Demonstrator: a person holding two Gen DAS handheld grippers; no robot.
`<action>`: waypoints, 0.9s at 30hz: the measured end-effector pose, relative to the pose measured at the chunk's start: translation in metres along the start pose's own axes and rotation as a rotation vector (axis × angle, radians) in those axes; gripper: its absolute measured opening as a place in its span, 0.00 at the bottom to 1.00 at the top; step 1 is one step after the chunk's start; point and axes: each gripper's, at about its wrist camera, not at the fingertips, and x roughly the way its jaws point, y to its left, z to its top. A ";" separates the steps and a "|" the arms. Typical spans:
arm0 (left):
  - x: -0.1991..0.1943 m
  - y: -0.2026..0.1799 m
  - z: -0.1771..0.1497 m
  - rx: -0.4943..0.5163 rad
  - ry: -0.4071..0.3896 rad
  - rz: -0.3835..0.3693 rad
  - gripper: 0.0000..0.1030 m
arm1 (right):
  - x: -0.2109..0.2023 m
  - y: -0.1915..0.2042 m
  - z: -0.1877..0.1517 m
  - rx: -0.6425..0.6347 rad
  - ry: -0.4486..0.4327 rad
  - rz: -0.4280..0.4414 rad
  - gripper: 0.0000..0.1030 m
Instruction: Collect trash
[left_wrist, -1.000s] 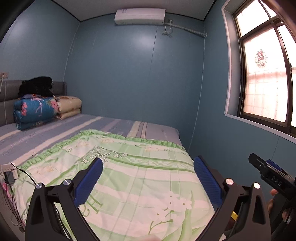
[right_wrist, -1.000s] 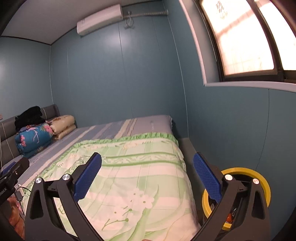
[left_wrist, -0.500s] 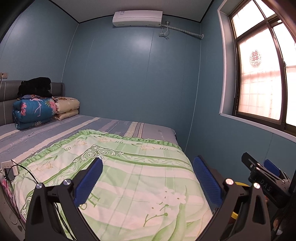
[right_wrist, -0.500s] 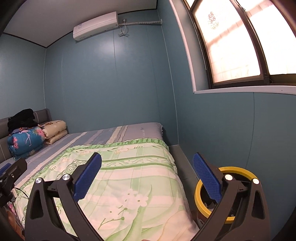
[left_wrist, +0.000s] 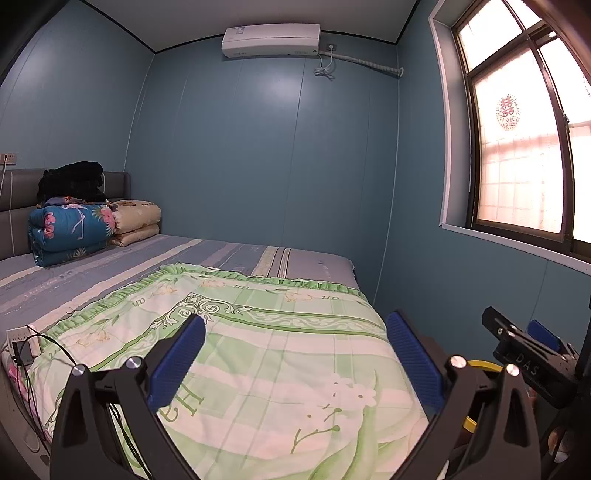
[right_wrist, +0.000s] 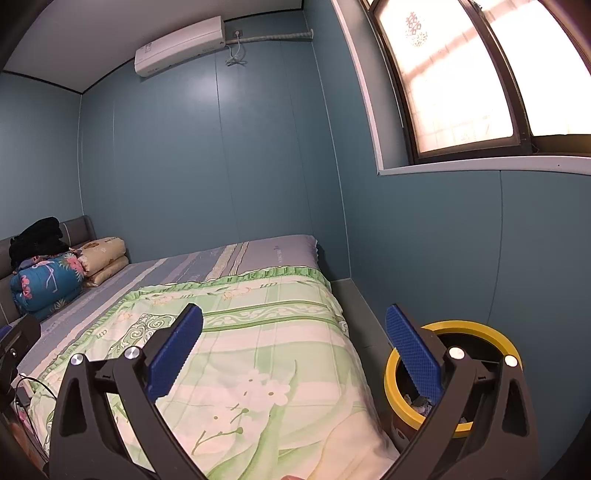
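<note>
A round bin with a yellow rim (right_wrist: 476, 328) stands on the floor between the bed and the window wall; bits of trash show inside it. Part of its rim shows in the left wrist view (left_wrist: 484, 365), behind my left gripper. My left gripper (left_wrist: 295, 354) is open and empty above the bed's foot end. My right gripper (right_wrist: 293, 347) is open and empty, its right finger (right_wrist: 413, 354) in front of the bin. The right gripper's body shows at the left view's right edge (left_wrist: 532, 354). No loose trash is visible on the bed.
A bed with a green floral quilt (left_wrist: 258, 332) fills the middle. Folded quilts (left_wrist: 70, 229) and black clothes lie at the headboard. A power strip with cables (left_wrist: 22, 343) sits at the bed's left edge. A window (right_wrist: 461, 74) is on the right wall.
Both views have drawn back and tilted up a little, so the bed looks farther off. The bin shows more fully in the right view. Both grippers stay open.
</note>
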 end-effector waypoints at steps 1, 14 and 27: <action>0.000 0.000 0.000 0.001 0.001 0.001 0.92 | 0.000 0.000 0.000 0.001 0.001 0.000 0.92; 0.003 0.003 -0.001 -0.007 0.010 0.000 0.92 | 0.007 -0.002 0.001 0.001 0.018 -0.002 0.92; 0.003 0.005 0.000 -0.009 0.012 -0.004 0.92 | 0.011 -0.002 -0.001 0.002 0.029 0.000 0.92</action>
